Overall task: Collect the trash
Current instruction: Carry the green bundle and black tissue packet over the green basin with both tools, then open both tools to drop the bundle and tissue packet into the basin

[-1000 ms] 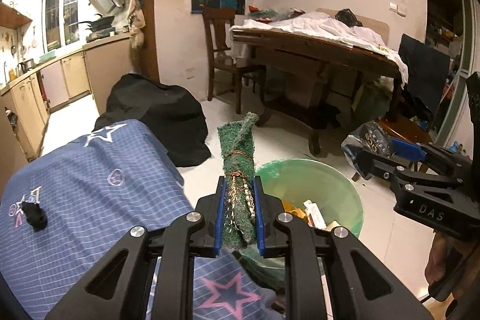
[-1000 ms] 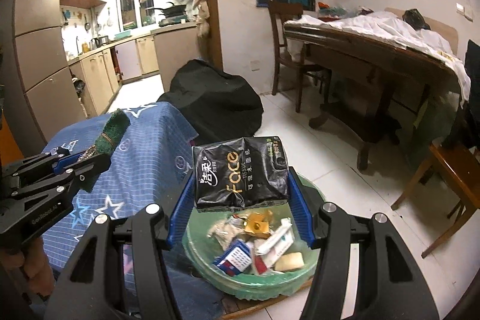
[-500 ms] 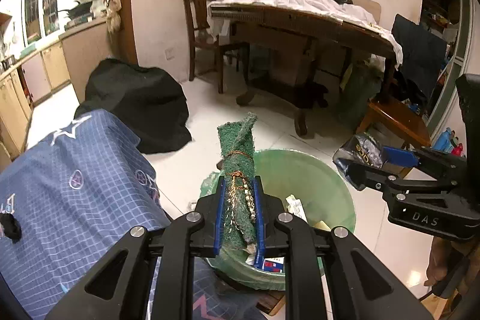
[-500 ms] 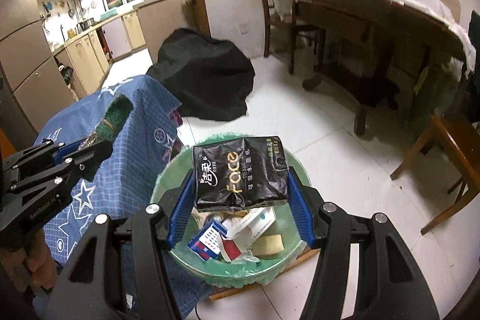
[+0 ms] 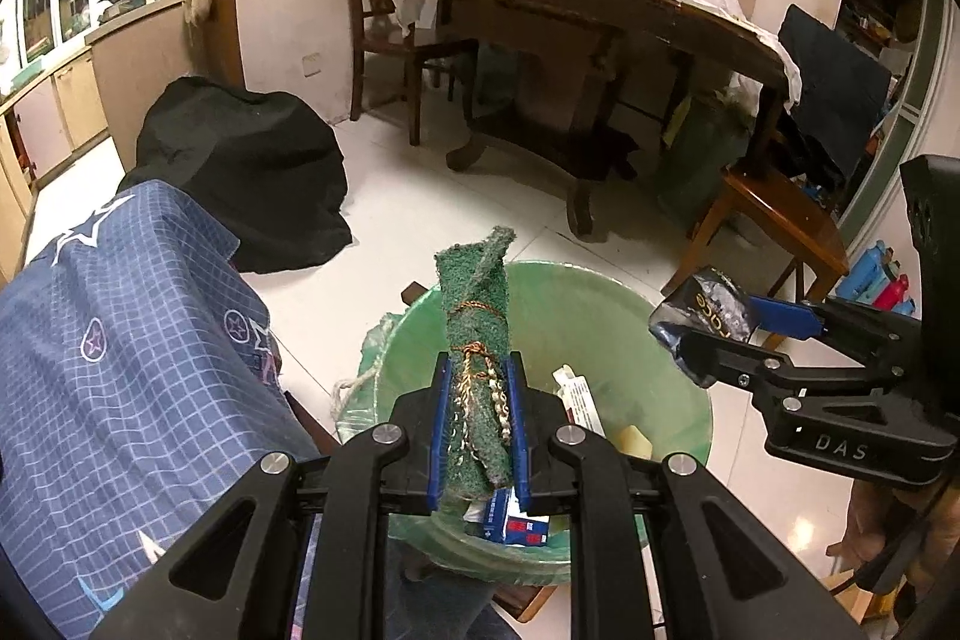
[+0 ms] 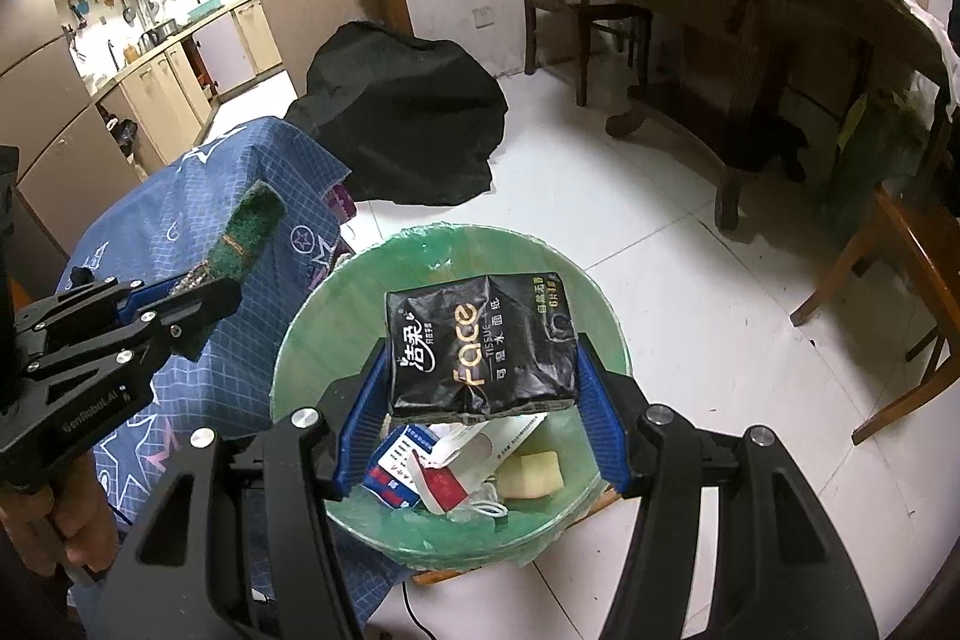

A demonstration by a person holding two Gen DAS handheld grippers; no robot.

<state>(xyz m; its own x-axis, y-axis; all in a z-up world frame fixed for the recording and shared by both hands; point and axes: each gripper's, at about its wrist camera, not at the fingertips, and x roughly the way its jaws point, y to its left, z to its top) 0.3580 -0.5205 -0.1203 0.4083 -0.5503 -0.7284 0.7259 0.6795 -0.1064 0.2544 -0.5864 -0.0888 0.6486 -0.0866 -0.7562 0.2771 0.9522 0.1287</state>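
The left gripper [image 5: 477, 424], low and centre in its own view, was clamped tight on a rolled green scouring pad [image 5: 477, 340] bound with thread, which stood up over the near rim of the green-lined trash bin [image 5: 630, 316]. To the right, the right gripper [image 6: 480, 400] pinched a black tissue pack [image 6: 480, 346] between its blue pads, jaws about halfway apart, above the bin's discarded cartons. A blue star-patterned cloth [image 6: 198, 196] lay at the frame's left.
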